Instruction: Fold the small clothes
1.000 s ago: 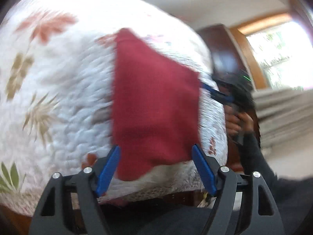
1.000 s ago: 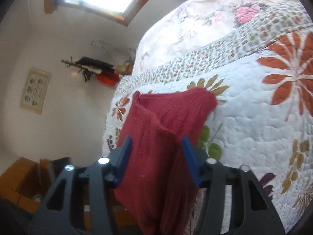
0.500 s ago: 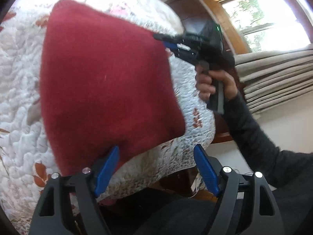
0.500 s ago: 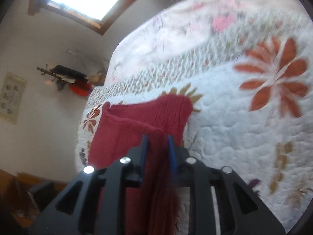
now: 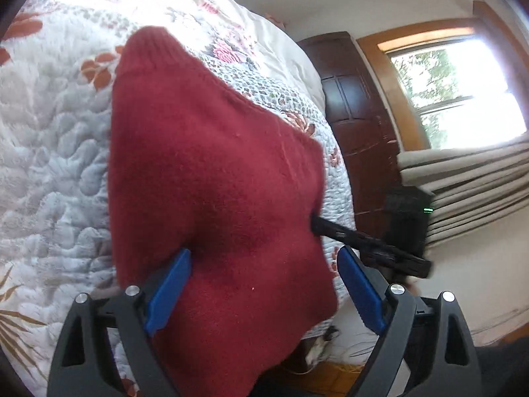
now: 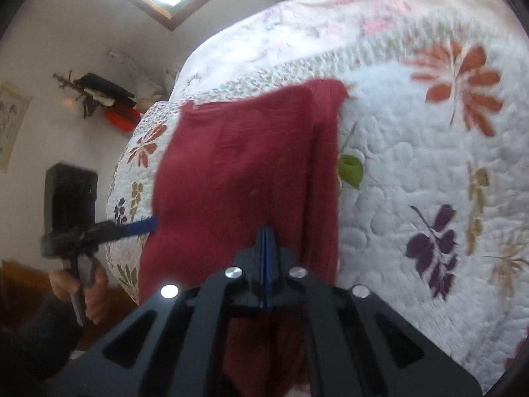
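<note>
A dark red knitted garment (image 5: 211, 178) lies on the floral quilted bed (image 5: 49, 152), its near end hanging over the bed's edge. My left gripper (image 5: 264, 291) is open, its blue pads (image 5: 168, 291) on either side of the garment's near part. My right gripper (image 6: 266, 236) is shut on the garment (image 6: 244, 172), pinching a fold near its right side. In the left wrist view the right gripper (image 5: 367, 244) reaches into the cloth's right edge. In the right wrist view the left gripper (image 6: 139, 225) touches the cloth's left edge, held by a hand (image 6: 79, 284).
The quilt (image 6: 429, 172) stretches far to the right and back. A dark wooden cabinet (image 5: 357, 125), a window (image 5: 456, 99) and folded curtains (image 5: 463, 185) stand beyond the bed. A wall shelf with items (image 6: 105, 99) hangs on the far wall.
My right gripper went from open to shut on the garment's fold. My left gripper moved in, so the cloth now lies between its open fingers.
</note>
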Available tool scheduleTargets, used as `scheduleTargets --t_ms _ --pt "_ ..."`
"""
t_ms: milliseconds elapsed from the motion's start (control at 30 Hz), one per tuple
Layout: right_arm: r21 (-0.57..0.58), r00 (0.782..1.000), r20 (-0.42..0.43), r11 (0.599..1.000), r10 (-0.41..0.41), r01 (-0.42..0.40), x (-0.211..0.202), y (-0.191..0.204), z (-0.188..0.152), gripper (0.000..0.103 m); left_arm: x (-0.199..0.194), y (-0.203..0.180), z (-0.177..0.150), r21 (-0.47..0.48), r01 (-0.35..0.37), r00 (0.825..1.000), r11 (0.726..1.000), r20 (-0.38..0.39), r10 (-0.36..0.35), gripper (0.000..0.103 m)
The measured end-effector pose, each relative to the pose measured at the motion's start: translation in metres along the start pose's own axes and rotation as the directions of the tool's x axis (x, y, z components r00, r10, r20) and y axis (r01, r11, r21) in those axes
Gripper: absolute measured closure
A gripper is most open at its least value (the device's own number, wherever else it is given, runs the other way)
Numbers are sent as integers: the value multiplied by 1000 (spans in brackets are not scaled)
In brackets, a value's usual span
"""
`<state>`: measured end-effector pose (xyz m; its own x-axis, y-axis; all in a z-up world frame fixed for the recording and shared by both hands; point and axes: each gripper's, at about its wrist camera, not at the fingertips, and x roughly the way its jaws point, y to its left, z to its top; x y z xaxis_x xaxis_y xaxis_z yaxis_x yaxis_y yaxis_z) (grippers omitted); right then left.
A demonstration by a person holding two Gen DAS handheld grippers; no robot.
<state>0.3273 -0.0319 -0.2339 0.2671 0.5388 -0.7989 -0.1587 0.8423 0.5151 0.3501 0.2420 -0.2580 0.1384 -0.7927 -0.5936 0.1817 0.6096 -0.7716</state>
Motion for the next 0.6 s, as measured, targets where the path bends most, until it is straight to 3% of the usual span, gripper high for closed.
scheduleTargets --t_ms 67,133,200,300,333,400,467,500,567,600 --pt "-66 1000 25 998 -14 15 -20 21 -15 92 -14 -15 -4 14 7 1000 1000 20 -7 12" --pt "-87 1000 20 996 -6 7 -30 35 -35 92 -35 -20 -15 30 20 999 999 44 -22 4" --pt "-70 1000 -7 997 -14 13 -24 36 -55 90 -43 -18 -29 30 -33 997 999 67 31 4" --pt "-6 993 -43 994 -108 108 4 14 -79 103 -21 14 -49 -53 -108 994 993 2 108 4" --pt "20 993 -40 994 -109 110 6 10 -84 103 -13 21 -53 -70 -146 989 987 -17 145 4" --pt "70 994 -19 992 -106 107 7 2 -90 103 -1 32 -60 -132 -129 990 983 -81 119 4" --pt "96 993 3 989 -115 114 -1 6 -94 103 -1 28 -66 -103 -127 990 987 -68 120 4" --pt "97 991 18 987 -131 128 -11 13 -97 96 -5 24 -69 -76 -128 990 989 -66 123 4" --pt "96 983 44 980 -178 173 -30 29 -104 64 -15 17 -77 -59 -165 985 985 -63 161 4" --pt "98 976 55 974 -210 204 -40 37 -106 35 -23 12 -82 -33 -212 976 977 -53 210 4"
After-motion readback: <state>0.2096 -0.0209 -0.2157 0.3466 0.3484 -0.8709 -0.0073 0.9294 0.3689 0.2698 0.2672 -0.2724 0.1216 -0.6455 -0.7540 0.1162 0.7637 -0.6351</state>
